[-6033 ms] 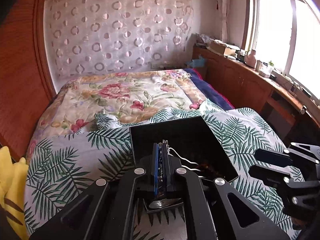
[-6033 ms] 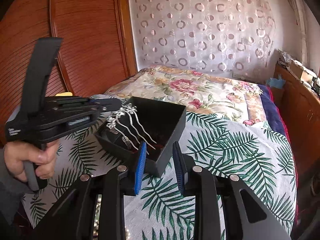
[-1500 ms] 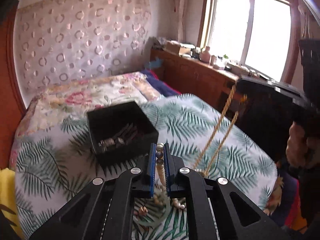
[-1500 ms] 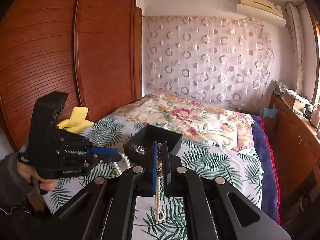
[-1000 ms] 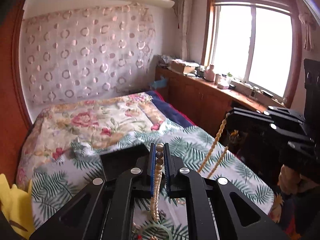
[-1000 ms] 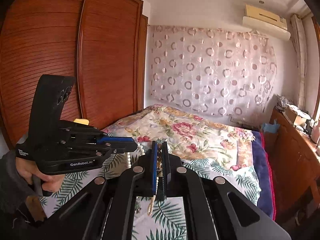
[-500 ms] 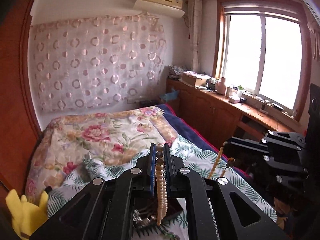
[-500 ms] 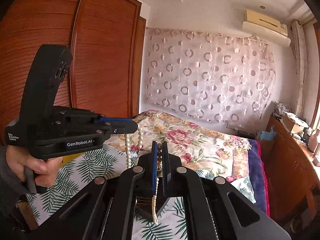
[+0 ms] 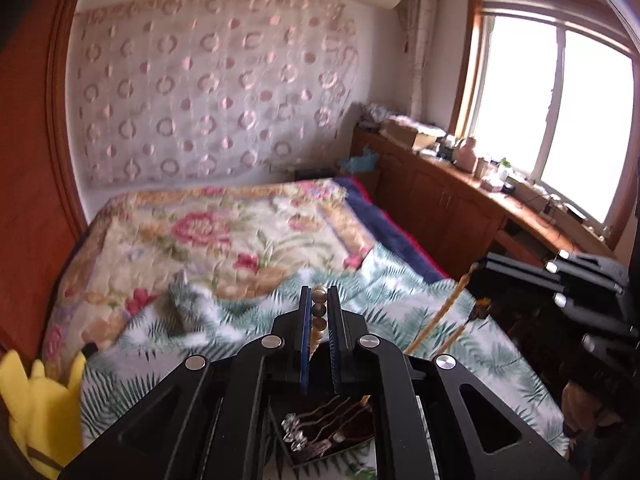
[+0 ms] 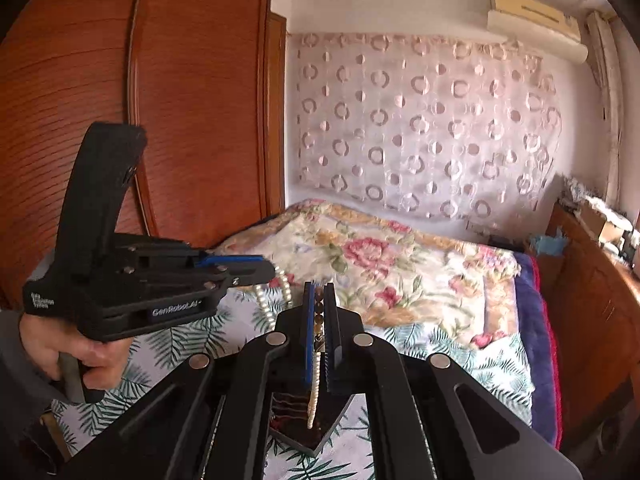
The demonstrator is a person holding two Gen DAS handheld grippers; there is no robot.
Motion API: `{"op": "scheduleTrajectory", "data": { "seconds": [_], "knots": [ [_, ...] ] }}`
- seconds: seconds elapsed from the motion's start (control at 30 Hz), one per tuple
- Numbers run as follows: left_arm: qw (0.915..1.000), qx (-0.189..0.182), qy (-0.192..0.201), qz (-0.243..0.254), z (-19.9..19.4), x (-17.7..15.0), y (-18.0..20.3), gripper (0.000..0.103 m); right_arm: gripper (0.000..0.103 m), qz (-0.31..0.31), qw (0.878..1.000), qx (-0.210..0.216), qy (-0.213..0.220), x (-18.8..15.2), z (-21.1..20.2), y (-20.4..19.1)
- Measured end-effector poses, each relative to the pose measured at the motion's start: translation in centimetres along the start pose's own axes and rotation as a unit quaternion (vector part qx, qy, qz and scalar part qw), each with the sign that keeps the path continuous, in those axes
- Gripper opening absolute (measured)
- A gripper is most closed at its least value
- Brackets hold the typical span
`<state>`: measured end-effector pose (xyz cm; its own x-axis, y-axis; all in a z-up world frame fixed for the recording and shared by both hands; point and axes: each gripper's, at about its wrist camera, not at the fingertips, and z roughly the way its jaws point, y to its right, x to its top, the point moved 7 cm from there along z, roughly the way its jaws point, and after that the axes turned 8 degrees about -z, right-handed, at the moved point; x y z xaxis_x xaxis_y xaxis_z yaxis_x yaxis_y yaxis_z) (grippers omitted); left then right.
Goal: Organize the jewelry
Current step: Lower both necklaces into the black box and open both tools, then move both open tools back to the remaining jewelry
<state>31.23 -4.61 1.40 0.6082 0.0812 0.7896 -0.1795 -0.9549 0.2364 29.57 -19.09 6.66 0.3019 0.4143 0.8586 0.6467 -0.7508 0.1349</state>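
Observation:
Both grippers are shut on one pearl necklace, held in the air above the bed. My left gripper (image 9: 319, 305) pinches beads of the pearl necklace (image 9: 319, 312). My right gripper (image 10: 319, 300) pinches another part of the necklace (image 10: 316, 376), whose strand hangs down over the black jewelry box (image 10: 320, 436). In the left wrist view the box (image 9: 320, 432) sits low between the fingers and holds silver hair combs (image 9: 308, 436). The left gripper also shows in the right wrist view (image 10: 256, 270), with pearls looped under it. The right gripper (image 9: 486, 268) shows at the right of the left wrist view with strands (image 9: 440, 320) hanging.
The box rests on a palm-leaf bedspread (image 9: 400, 304) over a floral quilt (image 9: 224, 236). A yellow plush toy (image 9: 36, 404) lies at the left edge. A wooden wardrobe (image 10: 160, 120) stands left, and a wooden counter (image 9: 460, 200) runs under the window on the right.
Both grippers have stayed shut on the necklace and lowered slightly. The box has come into fuller view beneath the left gripper, and the hanging strand now dangles over it.

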Motion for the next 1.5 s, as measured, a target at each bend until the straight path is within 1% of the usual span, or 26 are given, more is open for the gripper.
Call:
{"op": "scheduleTrajectory", "data": {
  "seconds": [0.13, 0.3, 0.57, 0.7, 0.77, 0.83, 0.93, 0.97, 1.0, 1.03, 1.07, 1.1, 1.13, 1.2, 1.33, 1.4, 1.5],
  "knots": [
    [0.9997, 0.001, -0.024, -0.007, 1.7, -2.7, -1.3, 0.007, 0.005, 0.006, 0.999, 0.004, -0.032, -2.5, 3.0, -0.1],
    [0.9991, -0.004, -0.041, -0.001, 3.0, -5.3, -2.1, 0.007, 0.005, 0.018, 0.998, 0.014, -0.054, -4.4, 6.1, 0.0],
    [0.9981, -0.006, -0.062, 0.003, 5.2, -7.4, -2.9, 0.007, 0.005, 0.035, 0.995, 0.036, -0.087, -7.8, 10.3, 0.0],
    [0.9982, -0.009, -0.058, 0.008, 5.2, -7.8, -2.9, 0.007, 0.006, 0.041, 0.994, 0.044, -0.095, -8.6, 10.9, 0.1],
    [0.9984, -0.008, -0.055, 0.014, 4.8, -8.0, -2.7, 0.012, 0.006, 0.043, 0.993, 0.046, -0.096, -8.9, 10.8, -0.1],
    [0.9985, -0.007, -0.049, 0.02, 4.2, -8.3, -2.5, 0.026, 0.006, 0.04, 0.994, 0.042, -0.096, -9.1, 10.5, -0.2],
    [0.9986, 0.001, -0.041, 0.034, 3.0, -8.9, -2.1, 0.034, 0.007, 0.039, 0.994, 0.043, -0.093, -9.1, 9.6, -0.6],
    [0.9985, 0.003, -0.038, 0.038, 2.4, -9.2, -1.9, 0.037, 0.011, 0.036, 0.994, 0.043, -0.091, -9.2, 9.1, -0.9],
    [0.9985, 0.004, -0.036, 0.04, 2.0, -9.4, -1.9, 0.045, 0.017, 0.035, 0.995, 0.041, -0.089, -9.2, 8.5, -1.1],
    [0.9985, 0.005, -0.034, 0.042, 1.4, -9.8, -1.7, 0.051, 0.021, 0.036, 0.995, 0.042, -0.086, -9.4, 8.0, -1.3],
    [0.9985, 0.006, -0.031, 0.044, 0.8, -10.2, -1.6, 0.052, 0.025, 0.038, 0.995, 0.044, -0.084, -9.6, 7.4, -1.6],
    [0.9985, 0.007, -0.029, 0.046, 0.1, -10.8, -1.5, 0.057, 0.026, 0.038, 0.995, 0.045, -0.081, -9.9, 6.5, -2.1],
    [0.9985, 0.008, -0.028, 0.046, -0.3, -11.2, -1.5, 0.064, 0.026, 0.037, 0.995, 0.044, -0.079, -10.2, 5.8, -2.4],
    [0.9985, 0.011, -0.027, 0.045, -1.2, -12.2, -1.4, 0.071, 0.026, 0.042, 0.995, 0.043, -0.078, -11.0, 4.2, -3.2],
    [0.9984, 0.012, -0.039, 0.041, -2.8, -15.7, -1.2, 0.074, 0.028, 0.052, 0.994, 0.043, -0.082, -13.1, 1.8, -4.4],
    [0.9983, 0.011, -0.048, 0.032, -3.2, -17.3, -1.3, 0.075, 0.037, 0.057, 0.994, 0.04, -0.085, -14.2, 0.8, -4.9],
    [0.9976, 0.015, -0.062, 0.026, -3.5, -19.4, -1.4, 0.076, 0.04, 0.07, 0.993, 0.038, -0.09, -16.1, -0.5, -5.4]
  ]
}}
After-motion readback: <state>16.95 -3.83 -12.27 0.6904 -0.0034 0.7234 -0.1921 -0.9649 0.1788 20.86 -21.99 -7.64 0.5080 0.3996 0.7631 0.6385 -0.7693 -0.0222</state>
